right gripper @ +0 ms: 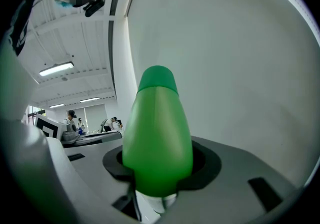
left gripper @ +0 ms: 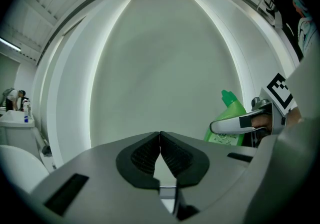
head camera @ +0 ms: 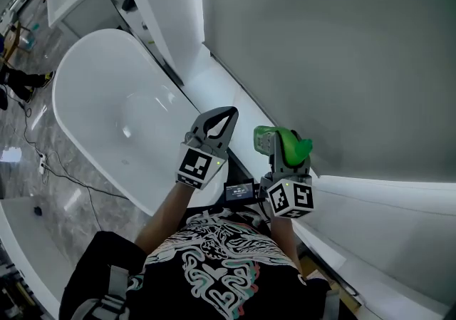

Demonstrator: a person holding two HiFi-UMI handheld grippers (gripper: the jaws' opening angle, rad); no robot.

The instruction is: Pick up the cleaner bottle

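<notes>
By the grey wall (head camera: 342, 62), over the white ledge (head camera: 221, 90) next to the tub (head camera: 107, 112): gripping green cleaner bottle (head camera: 293, 143) (right gripper: 157, 138) upright w/ R gripper (head camera: 280, 152) (right gripper: 157, 170), jaws clamping its body. Holding L gripper (head camera: 226, 117) (left gripper: 160, 140) just beside, jaws pressing together, nothing btwn.

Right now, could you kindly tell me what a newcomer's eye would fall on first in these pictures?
The bright green bottle stands out first, gripped in the right tongs against the plain grey wall. Next comes the big white bathtub, filling the left of the head view. The left tongs are shut and empty, held up just to the left of the bottle.
</notes>
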